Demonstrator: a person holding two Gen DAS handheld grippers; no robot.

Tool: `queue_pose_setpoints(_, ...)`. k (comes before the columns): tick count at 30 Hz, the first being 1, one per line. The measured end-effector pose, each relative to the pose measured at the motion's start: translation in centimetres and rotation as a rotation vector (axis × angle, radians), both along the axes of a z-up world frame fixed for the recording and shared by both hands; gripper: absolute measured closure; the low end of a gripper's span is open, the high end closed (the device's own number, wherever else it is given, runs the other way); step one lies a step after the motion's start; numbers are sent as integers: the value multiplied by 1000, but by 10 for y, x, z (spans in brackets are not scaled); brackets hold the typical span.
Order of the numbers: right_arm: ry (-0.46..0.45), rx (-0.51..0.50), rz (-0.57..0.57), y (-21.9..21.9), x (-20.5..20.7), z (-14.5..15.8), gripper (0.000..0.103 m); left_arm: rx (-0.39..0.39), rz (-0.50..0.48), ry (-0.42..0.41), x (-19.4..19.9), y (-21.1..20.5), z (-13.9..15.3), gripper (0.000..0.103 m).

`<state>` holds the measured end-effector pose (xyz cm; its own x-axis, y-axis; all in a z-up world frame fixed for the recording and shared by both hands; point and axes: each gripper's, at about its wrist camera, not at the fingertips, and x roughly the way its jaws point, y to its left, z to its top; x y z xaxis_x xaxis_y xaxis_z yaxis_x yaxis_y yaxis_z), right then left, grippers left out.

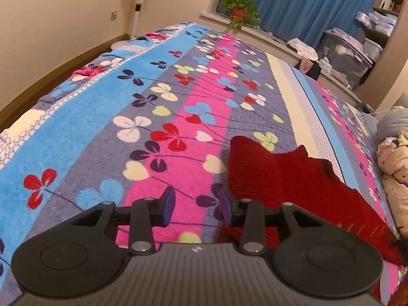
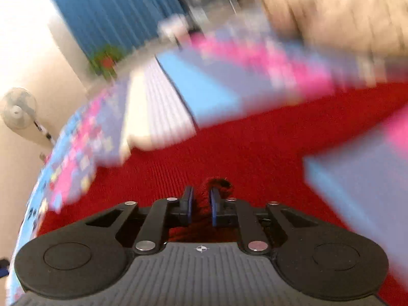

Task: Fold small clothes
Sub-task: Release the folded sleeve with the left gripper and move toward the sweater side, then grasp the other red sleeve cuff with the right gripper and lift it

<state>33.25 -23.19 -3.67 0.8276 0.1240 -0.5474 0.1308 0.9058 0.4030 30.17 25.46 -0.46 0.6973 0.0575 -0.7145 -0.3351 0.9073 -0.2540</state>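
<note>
A red knit garment [image 1: 275, 176] lies on the flowered bedspread [image 1: 142, 107], partly lifted at its right side. My left gripper [image 1: 197, 205] is open and empty, low over the bedspread just left of the garment's near edge. In the right wrist view, which is motion-blurred, my right gripper [image 2: 201, 204] is shut on a bunched fold of the red garment [image 2: 242, 148], which spreads out ahead of it over the bedspread [image 2: 209, 81].
A standing fan [image 1: 139, 5] is at the far left corner. A potted plant [image 1: 239, 11] sits on the sill by blue curtains [image 1: 301, 2]. Storage bins [image 1: 344, 53] and shelves are at the far right. Pillows and bedding [image 1: 392, 153] lie at the bed's right side.
</note>
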Motion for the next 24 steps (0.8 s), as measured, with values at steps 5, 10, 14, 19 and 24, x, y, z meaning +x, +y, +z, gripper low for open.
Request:
queue_pose_setpoints(5,-36,-117,-119,-29,29,23,82,12,-64,-9,4,-16,-4,60)
queue_pose_setpoints(10,207,-214,-166,-49,36,-27,74,36,-120,4,9,-31,-12,60)
queue_pose_setpoints(14,170,-123,-94,-57,21,-50,59,57,-154,16,11,-42,-19,60)
queue_pose_setpoints(19,151,-128,-147,-77,9,-57,47,67,-170,34,15,-47,-28,60)
queue_pose_setpoints(24,93,-137,-299,-145,-4,-53,46,77,-176,57,18,-49,-36,60)
